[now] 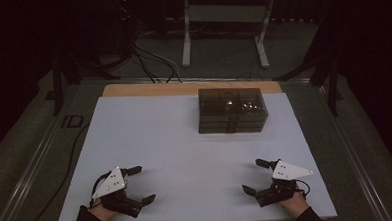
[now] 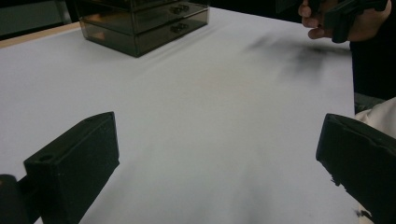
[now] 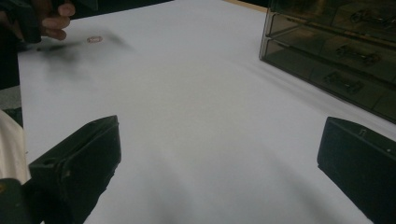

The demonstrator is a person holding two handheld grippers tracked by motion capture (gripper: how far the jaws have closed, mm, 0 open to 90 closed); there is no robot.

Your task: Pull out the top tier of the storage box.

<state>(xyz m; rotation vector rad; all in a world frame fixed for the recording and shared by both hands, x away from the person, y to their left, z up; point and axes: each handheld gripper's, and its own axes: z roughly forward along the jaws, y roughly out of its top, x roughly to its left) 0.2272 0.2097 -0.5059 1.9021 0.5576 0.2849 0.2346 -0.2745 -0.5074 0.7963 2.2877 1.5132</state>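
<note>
Now both wide open, holding nothing — left gripper [image 1: 138,184] and right gripper [image 1: 253,176] low by the desk's [image 1: 150,132] near edge, ready for the drawer box [image 1: 231,110] at the far edge

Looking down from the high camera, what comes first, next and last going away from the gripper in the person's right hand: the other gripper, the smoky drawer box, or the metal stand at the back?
1. Smoky drawer box: on the table's far side, up and slightly left of the right gripper.
2. Left gripper: across the table's near edge, open and empty.
3. Metal stand: on the floor beyond the table.

The first two are fairly close in distance.
</note>
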